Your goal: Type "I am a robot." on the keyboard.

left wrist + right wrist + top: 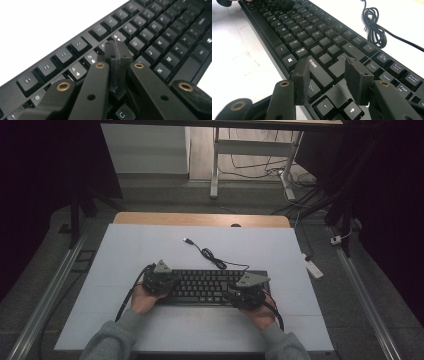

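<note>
So there's a black keyboard (210, 286) lying flat on the white table (150, 250), sitting toward the near edge and roughly centred between the person's two hands. Its long axis is running straight left to right across the table, parallel to the near edge, with the function-key row facing away from the person and the space bar side facing them. Its cable (210, 255) is trailing off the far edge, bunching into a small coil and ending in a USB plug (187, 240) pointing toward the far left. The left gripper (159, 279) is sitting over the left end of the keyboard, and in the left gripper view its jaws are pressed together with nothing between them, the tips (117, 53) hovering over or touching the number row just under the F keys, can't tell which. The right gripper (248, 289) is sitting over the right end, and in the right gripper view it (329, 75) is spread apart, jaws straddling the right Shift and Enter area above the arrow keys, not pinching anything. Grey sleeves are coming in from the bottom.
</note>
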Demonstrator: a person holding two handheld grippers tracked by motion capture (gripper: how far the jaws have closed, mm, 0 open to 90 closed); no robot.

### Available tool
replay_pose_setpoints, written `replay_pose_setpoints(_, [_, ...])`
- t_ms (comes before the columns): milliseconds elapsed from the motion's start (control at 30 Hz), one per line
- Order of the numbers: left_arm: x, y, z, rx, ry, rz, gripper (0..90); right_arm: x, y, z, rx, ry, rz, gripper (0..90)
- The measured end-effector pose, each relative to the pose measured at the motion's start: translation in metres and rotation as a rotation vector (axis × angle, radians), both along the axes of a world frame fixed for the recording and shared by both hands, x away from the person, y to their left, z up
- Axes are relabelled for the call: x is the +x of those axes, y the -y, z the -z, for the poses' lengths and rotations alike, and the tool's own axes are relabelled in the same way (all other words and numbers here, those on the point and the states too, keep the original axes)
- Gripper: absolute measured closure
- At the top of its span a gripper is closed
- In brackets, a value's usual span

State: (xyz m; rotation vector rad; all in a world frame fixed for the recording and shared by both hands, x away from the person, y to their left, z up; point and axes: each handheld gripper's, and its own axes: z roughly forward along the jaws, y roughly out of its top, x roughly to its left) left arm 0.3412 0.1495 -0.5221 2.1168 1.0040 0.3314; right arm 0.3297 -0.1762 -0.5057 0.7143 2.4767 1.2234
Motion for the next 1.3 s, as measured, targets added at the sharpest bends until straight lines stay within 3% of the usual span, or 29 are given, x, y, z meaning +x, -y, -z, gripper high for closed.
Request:
replay_pose_setpoints(100, [-0.002, -0.004, -0.005, -0.027, 0.013, -0.001, 85.2, 0.000, 0.000, 0.000, 0.001, 0.000, 0.001, 55.7])
replay_pose_setpoints(300, [-0.008, -0.014, -0.015, -0.072, 0.019, -0.005, 67.9, 0.000, 0.000, 0.000, 0.002, 0.001, -0.002, 55.6])
replay_pose_setpoints(533, [-0.017, -0.020, -0.023, -0.061, 0.006, -0.011, 43.4, 0.001, 0.000, 0.000, 0.003, -0.001, 0.001, 55.5])
replay_pose_setpoints(667, [-0.022, -0.026, -0.026, -0.062, 0.001, -0.023, 33.8, 0.001, 0.001, 0.000, 0.001, -0.001, 0.004, 55.3])
replay_pose_setpoints(1300, [-0.052, -0.059, -0.026, -0.075, -0.002, -0.076, 27.7, 0.004, 0.002, 0.001, 0.003, 0.002, 0.009, 54.8])
